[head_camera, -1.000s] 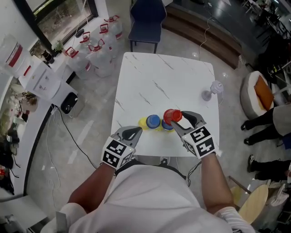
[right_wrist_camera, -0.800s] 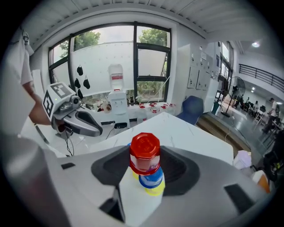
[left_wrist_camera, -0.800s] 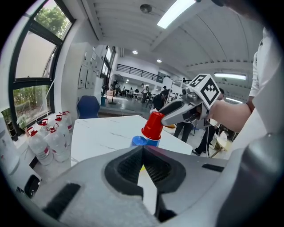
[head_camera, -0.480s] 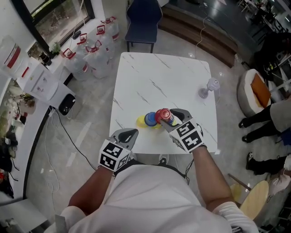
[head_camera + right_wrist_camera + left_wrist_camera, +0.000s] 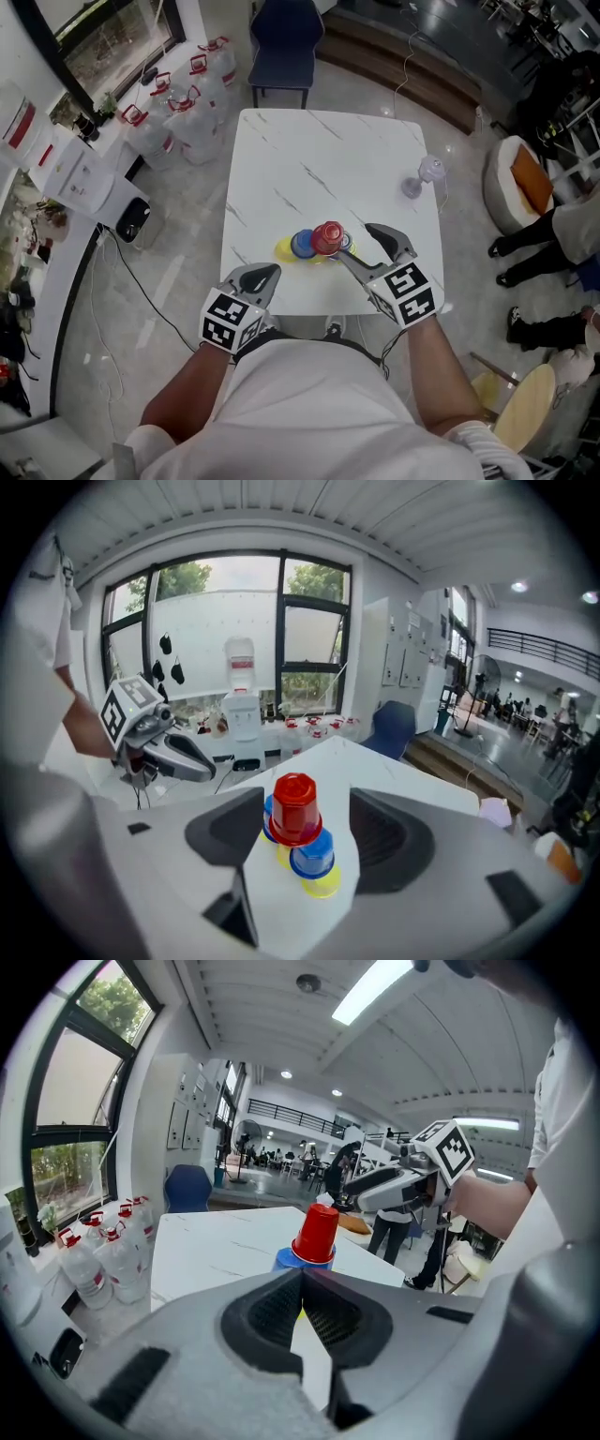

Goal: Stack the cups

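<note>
Head view: I read a white marble table [image 5: 328, 150] with the cups grouped near its front edge; the red cup [image 5: 328, 236] sits upside down on top, a blue cup [image 5: 303, 244] just beside and below it, a yellow cup [image 5: 285, 249] at the left of the group. The right gripper [image 5: 356, 242] is just right of the red cup, its jaws spread wide and touching nothing. The left gripper [image 5: 270, 271] is at the table's front edge, apart from the cups. A small pale purple object [image 5: 419, 178] stands well apart, towards the right edge; a blue chair [image 5: 286, 37] stands beyond the far side.

Left gripper view: the jaws meet at the tips with nothing between them; beyond them the red cup [image 5: 316, 1233] rests on a blue cup [image 5: 298, 1259]; the right gripper [image 5: 392, 1185] is off to the right of the stack.

Right gripper view: the jaws have just been opening and stand fully apart; the stack shows in the gap between them, clear of both pads, so I hold nothing. The red cup [image 5: 295, 808] rests inverted across two blue cups, the nearer blue cup [image 5: 312, 853] sitting on a yellow cup [image 5: 324, 883]. The left gripper [image 5: 155, 738] shows at the left.
</note>
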{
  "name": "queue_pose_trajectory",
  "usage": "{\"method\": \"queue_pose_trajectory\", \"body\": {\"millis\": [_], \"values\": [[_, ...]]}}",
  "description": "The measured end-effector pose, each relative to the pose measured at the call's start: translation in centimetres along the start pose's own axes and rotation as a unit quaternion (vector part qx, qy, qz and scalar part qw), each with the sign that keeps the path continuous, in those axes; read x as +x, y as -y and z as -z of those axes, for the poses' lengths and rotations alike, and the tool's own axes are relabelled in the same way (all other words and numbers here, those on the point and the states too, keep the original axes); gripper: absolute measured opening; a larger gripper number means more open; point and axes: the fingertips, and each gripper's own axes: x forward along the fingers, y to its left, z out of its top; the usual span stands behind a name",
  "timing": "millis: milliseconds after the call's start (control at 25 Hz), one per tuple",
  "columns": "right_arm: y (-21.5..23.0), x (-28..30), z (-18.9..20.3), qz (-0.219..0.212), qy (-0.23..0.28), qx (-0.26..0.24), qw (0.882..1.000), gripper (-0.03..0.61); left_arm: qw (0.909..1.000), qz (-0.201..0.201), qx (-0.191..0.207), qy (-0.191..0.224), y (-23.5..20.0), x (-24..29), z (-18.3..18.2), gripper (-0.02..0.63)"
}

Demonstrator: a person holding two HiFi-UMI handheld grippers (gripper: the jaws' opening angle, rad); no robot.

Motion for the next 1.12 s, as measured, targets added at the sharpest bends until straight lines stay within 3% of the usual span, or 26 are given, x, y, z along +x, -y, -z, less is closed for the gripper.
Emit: {"method": "queue_pose_trajectory", "body": {"millis": [160,360,520,720,1120], "values": [[2.5,-2.0,2.0,0.047,0.048,0.076,0.995,0.190,1.0000,0.006,0.005,0.003,0.3,0.4,-0.5,0.008],[2.1,-3.1,8.1,0.069,0.039,0.152,0.985,0.008,0.9999,0.012,0.009,0.000,0.7,1.0,-0.5,0.008],[-0.3,-3.3,11.6,0.055,0.018,0.191,0.980,0.006,0.9999,0.013,0.005,-0.002,0.8,0.9,-0.1,0.008],[-1.4,-3.4,13.8,0.055,0.005,0.204,0.977,0.006,0.9998,0.018,0.001,-0.011,1.2,1.1,0.8,0.008],[-2.0,-2.8,13.6,0.039,0.002,0.194,0.980,0.005,0.9997,0.018,0.008,-0.011,1.0,1.1,0.3,0.008]]}}
